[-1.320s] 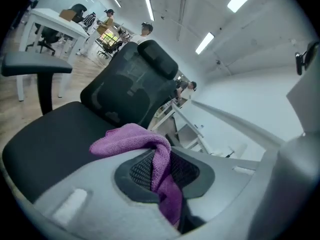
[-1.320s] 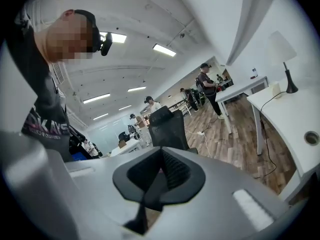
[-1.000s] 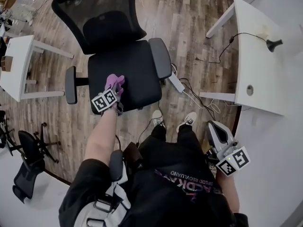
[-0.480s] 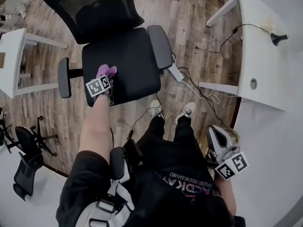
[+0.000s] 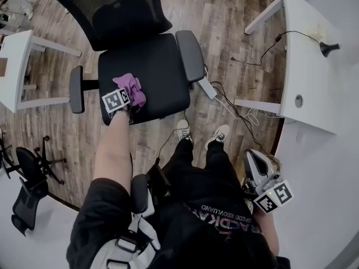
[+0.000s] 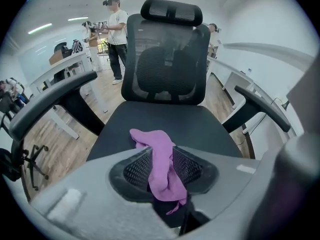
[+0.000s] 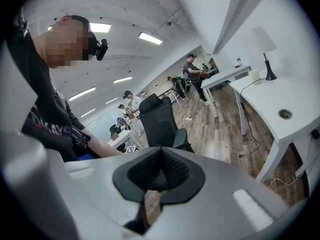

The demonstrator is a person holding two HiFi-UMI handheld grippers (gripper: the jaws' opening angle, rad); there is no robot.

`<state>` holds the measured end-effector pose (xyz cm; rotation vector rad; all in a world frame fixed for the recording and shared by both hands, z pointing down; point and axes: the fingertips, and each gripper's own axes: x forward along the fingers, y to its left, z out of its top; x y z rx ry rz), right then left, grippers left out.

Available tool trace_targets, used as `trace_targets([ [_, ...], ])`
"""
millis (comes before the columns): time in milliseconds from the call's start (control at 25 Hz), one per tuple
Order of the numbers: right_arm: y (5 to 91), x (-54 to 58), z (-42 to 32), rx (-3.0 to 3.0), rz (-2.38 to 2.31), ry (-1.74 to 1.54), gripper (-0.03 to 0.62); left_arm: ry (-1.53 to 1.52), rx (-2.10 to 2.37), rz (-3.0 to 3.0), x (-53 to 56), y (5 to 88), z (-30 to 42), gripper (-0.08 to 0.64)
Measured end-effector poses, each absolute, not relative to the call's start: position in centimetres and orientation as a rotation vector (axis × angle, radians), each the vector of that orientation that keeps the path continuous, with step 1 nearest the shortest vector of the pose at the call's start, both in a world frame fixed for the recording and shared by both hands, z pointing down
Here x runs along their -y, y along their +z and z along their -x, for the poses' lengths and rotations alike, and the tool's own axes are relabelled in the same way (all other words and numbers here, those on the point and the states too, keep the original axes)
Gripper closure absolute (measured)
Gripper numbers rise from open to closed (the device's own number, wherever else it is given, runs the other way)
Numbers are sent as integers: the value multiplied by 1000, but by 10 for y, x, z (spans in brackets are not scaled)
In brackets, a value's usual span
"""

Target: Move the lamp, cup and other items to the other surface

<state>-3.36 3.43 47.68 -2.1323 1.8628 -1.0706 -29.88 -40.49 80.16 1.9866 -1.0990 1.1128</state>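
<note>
A purple cloth [image 5: 132, 86] lies crumpled near the front left of the black office chair's seat [image 5: 157, 60]. My left gripper [image 5: 128, 97] points down at it. In the left gripper view the cloth [image 6: 150, 138] runs between the two mesh pads of the left gripper [image 6: 161, 153]. The jaws have just been opening and stand open, so the cloth rests loose on the seat [image 6: 170, 119]. My right gripper [image 5: 252, 157] hangs shut and empty beside my right leg; in its own view the right gripper [image 7: 160, 158] shows its pads together. A lamp [image 5: 327, 49] stands on the white desk [image 5: 314, 100].
The lamp's cord [image 5: 263, 55] trails off the desk, and a power strip [image 5: 208, 88] with cables lies on the wooden floor by my feet. A white table [image 5: 14, 66] stands at the left, with another chair [image 5: 28, 178] below it. People [image 6: 117, 29] stand behind the chair.
The left gripper came down to the seat's front left and its jaws opened. The cloth, bunched in the jaws before, now lies spread on the seat. The right gripper sank slightly.
</note>
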Motion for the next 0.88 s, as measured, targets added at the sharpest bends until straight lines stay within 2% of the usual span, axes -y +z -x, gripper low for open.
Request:
trace_targets([
  [200, 475, -29, 31, -1876, 2094, -1053, 592, 1103, 1097, -1988, 393, 794, 304, 435],
  [280, 475, -25, 31, -1887, 2076, -1040, 592, 1114, 1098, -1984, 387, 791, 309, 522],
  [360, 475, -25, 32, -1888, 2065, -1029, 592, 1120, 1085, -1993, 383, 788, 311, 557],
  [680, 473, -29, 33, -1829, 2046, -992, 592, 1154, 1003, -2039, 365, 777, 318, 557],
  [880, 470, -24, 23, -1798, 2061, -913, 592, 1137, 1011, -2059, 392, 760, 309, 557],
])
